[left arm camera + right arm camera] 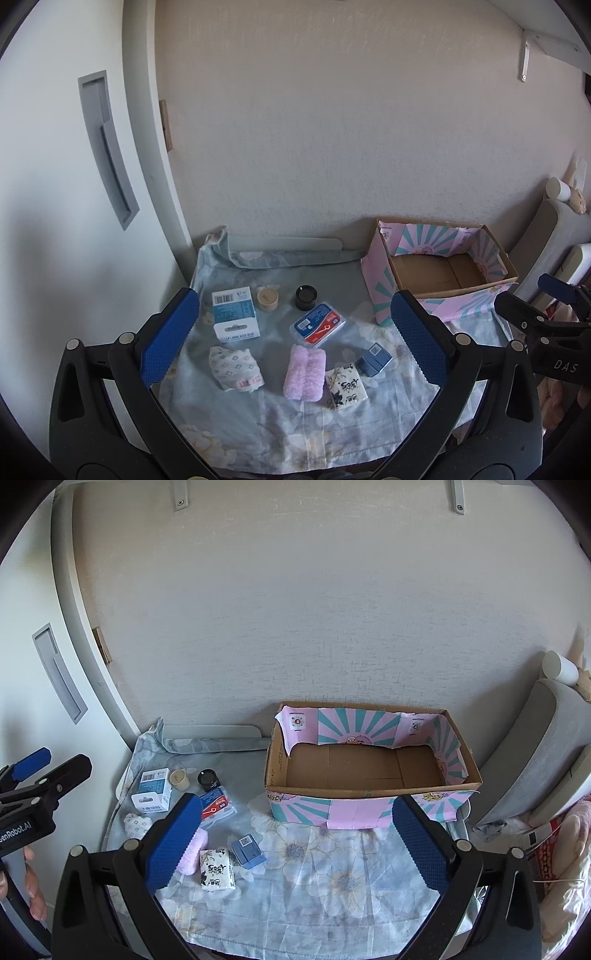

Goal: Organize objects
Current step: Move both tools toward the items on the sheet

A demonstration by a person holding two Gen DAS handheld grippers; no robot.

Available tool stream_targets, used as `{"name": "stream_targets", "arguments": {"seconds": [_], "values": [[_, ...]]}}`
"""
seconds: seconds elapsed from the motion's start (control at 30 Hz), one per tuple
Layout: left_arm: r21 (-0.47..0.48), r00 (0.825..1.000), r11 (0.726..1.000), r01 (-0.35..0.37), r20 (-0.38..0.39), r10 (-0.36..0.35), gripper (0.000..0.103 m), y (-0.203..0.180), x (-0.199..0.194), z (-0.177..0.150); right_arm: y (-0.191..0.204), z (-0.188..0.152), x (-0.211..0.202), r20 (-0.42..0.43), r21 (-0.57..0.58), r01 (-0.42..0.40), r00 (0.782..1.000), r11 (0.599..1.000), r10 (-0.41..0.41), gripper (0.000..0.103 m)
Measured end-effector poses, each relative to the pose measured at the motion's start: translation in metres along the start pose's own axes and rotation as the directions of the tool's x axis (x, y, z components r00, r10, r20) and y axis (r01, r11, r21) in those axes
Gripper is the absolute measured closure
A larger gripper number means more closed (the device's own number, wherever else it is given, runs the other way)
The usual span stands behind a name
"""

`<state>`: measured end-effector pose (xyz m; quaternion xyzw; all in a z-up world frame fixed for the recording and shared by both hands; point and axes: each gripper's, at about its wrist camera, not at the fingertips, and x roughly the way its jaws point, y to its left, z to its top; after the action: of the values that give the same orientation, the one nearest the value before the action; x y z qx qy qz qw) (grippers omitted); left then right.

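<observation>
A pale textured wall (314, 609) stands behind the table, with two metal brackets (180, 496) fixed near its top. To the left is a white door (55, 166) with a recessed grey handle (107, 147), and a small wooden piece (165, 125) sits on the wall just beside the door's frame. A floral bedsheet (325, 867) covers the tabletop, and to the right a grey padded cushion (535, 746) leans with a white cylinder (559, 668) above it and pink fabric (565, 849) below.
</observation>
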<state>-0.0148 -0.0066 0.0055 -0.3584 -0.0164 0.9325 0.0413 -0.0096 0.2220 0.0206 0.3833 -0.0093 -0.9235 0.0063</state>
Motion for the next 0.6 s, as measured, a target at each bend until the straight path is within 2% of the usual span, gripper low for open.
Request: {"name": "stream_targets", "arguments": {"seconds": [0.6], "values": [[-0.007,1.0,1.0,0.011,-0.024,-0.012,0.0,0.0073,0.0051,-0.0047,0.008,-0.0007,0.0042,-0.011,-0.041,-0.033,0.999,0.999,0.032,0.0]]}}
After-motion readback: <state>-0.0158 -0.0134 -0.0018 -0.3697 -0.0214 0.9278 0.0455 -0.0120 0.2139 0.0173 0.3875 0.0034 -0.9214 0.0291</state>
